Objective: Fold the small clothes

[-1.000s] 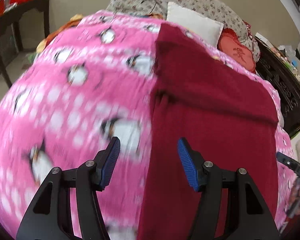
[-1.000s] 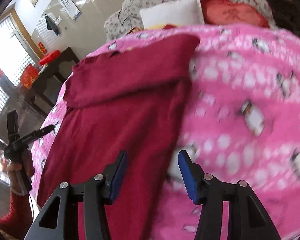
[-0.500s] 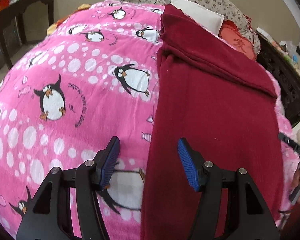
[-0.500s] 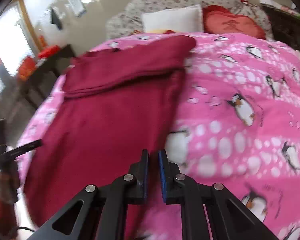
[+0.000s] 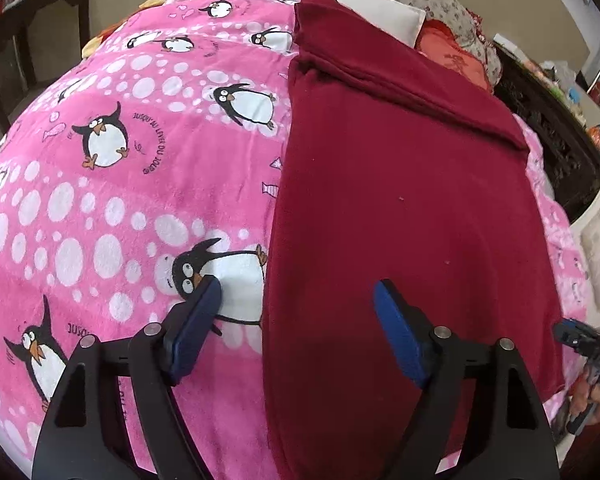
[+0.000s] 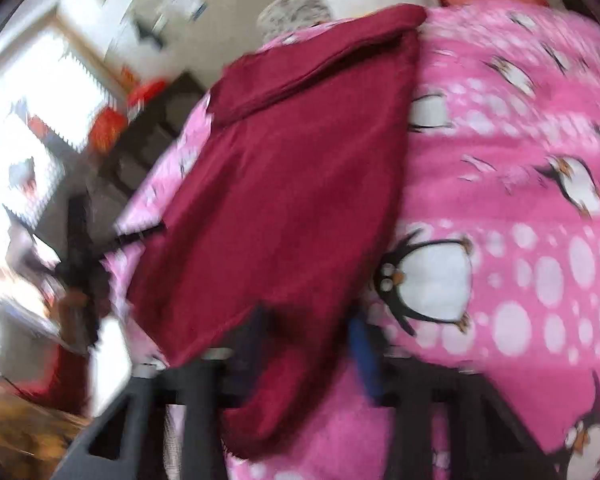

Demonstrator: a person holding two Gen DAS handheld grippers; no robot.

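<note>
A dark red garment (image 5: 400, 208), partly folded, lies flat on a bed covered by a pink penguin-print blanket (image 5: 140, 168). Its long axis runs away from both cameras toward the pillows (image 5: 374, 8) at the head of the bed, where a folded band crosses its far end. In the left wrist view, the left claw (image 5: 296, 320) hovers over the garment's near left edge: one blue pad sits above the blanket, the other above the red cloth, so that edge runs between them. Its jaws have just been opening and now stand wide, gripping nothing. In the blurred right wrist view, the right claw (image 6: 312, 344) is at the garment's near right corner, and the red cloth drapes up over and between its fingers. Its jaws look nearly closed on that corner. Both claws are at the near end, so the fold likely carries this end toward the far band.
</note>
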